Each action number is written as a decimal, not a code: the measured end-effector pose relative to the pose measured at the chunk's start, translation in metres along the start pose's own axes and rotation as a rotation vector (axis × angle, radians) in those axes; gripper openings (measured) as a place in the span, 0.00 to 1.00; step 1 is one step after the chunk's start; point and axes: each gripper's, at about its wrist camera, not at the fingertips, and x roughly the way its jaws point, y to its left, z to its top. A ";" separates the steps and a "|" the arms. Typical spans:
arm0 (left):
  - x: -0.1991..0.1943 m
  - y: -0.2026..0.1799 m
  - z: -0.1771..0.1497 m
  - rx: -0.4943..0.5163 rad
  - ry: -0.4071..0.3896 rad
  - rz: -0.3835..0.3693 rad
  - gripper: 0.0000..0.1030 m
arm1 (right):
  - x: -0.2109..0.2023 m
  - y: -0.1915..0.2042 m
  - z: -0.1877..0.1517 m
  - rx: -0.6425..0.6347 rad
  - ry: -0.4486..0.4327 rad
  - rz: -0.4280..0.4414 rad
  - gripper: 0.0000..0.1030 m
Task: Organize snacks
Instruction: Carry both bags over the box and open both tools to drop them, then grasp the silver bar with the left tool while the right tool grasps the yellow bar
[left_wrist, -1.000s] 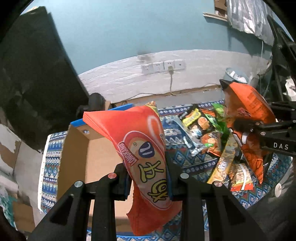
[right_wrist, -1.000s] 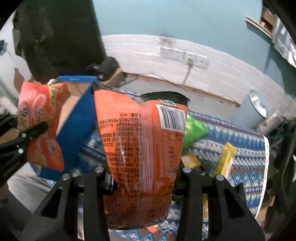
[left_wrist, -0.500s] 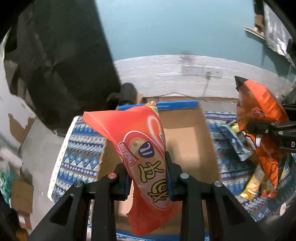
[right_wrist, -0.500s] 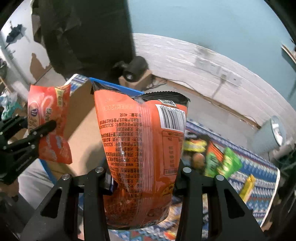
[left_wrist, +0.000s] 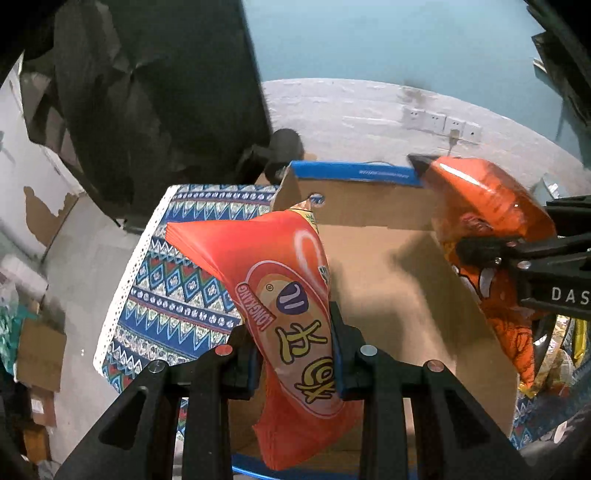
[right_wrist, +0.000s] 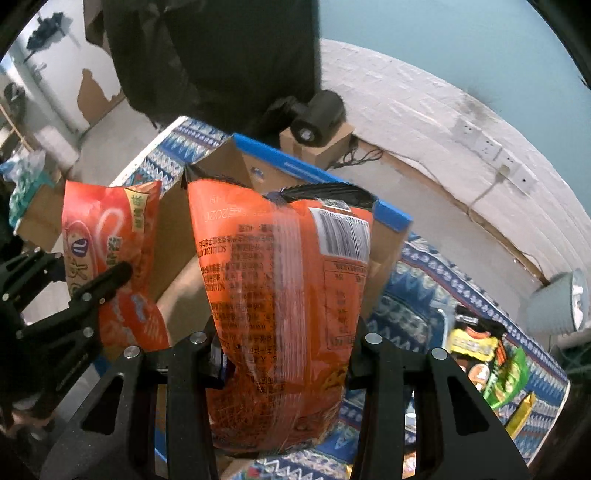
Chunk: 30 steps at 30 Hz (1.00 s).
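My left gripper (left_wrist: 295, 350) is shut on a red snack bag (left_wrist: 288, 295) and holds it over the open cardboard box (left_wrist: 388, 280) with a blue rim. My right gripper (right_wrist: 284, 343) is shut on an orange snack bag (right_wrist: 280, 295) with a barcode, held above the box's right side. The orange bag also shows in the left wrist view (left_wrist: 491, 229), pinched by the right gripper (left_wrist: 476, 251). The red bag and left gripper show in the right wrist view (right_wrist: 107, 258) at the left. The box (right_wrist: 177, 240) stands on a patterned cloth.
Loose snack packets (right_wrist: 484, 354) lie on the blue patterned cloth (left_wrist: 177, 280) to the right of the box. A small black camera on a carton (right_wrist: 317, 118) stands behind the box. A white wall with sockets (left_wrist: 439, 123) is beyond. A silver lamp (right_wrist: 565, 302) is at right.
Both grippers have swung left with their bags, from over the snack pile to over the open box. The orange bag now hangs at the box's right wall.
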 end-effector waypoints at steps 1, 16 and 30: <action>0.002 0.000 -0.001 -0.001 0.009 0.003 0.30 | 0.003 0.002 0.001 -0.002 0.006 0.003 0.39; -0.008 -0.012 0.003 0.002 0.017 0.043 0.69 | -0.006 0.001 0.003 0.046 -0.024 0.039 0.64; -0.040 -0.064 0.011 0.068 -0.039 -0.045 0.74 | -0.050 -0.052 -0.034 0.077 -0.061 -0.054 0.70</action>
